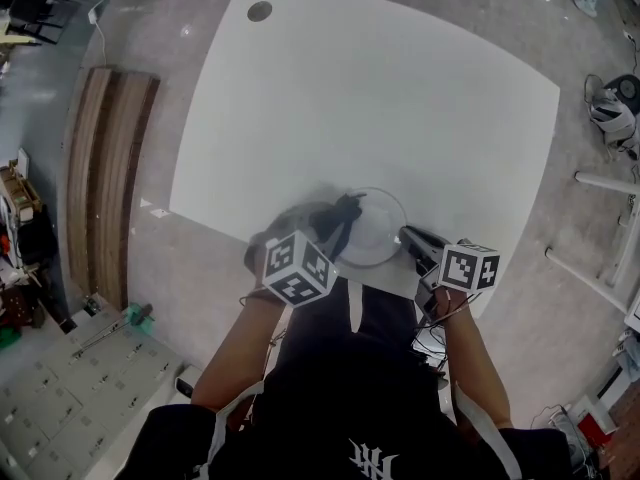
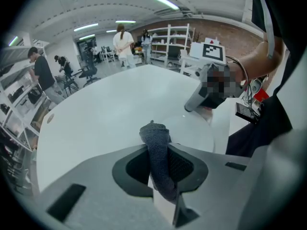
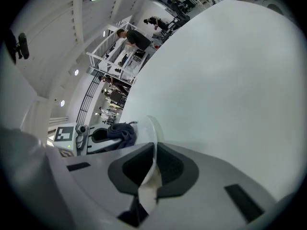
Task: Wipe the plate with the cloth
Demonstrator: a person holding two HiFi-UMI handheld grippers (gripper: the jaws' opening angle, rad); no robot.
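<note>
A shallow clear plate (image 1: 378, 230) lies on the white table near its front edge. My left gripper (image 1: 335, 226) is shut on a dark grey cloth (image 1: 347, 207), whose bunched end hangs over the plate's left part. In the left gripper view the cloth (image 2: 157, 147) stands up between the jaws of the left gripper (image 2: 160, 166), with the plate (image 2: 194, 131) just beyond. My right gripper (image 1: 408, 236) is shut on the plate's right rim. In the right gripper view, the rim (image 3: 152, 128) runs between the pads of the right gripper (image 3: 152, 164), with the cloth (image 3: 122, 131) at the far side.
The white table (image 1: 380, 98) stretches away behind the plate, with a round cable hole (image 1: 259, 11) at its far left corner. A wooden bench (image 1: 105, 178) stands on the floor to the left. People (image 2: 123, 44) and shelves are far off.
</note>
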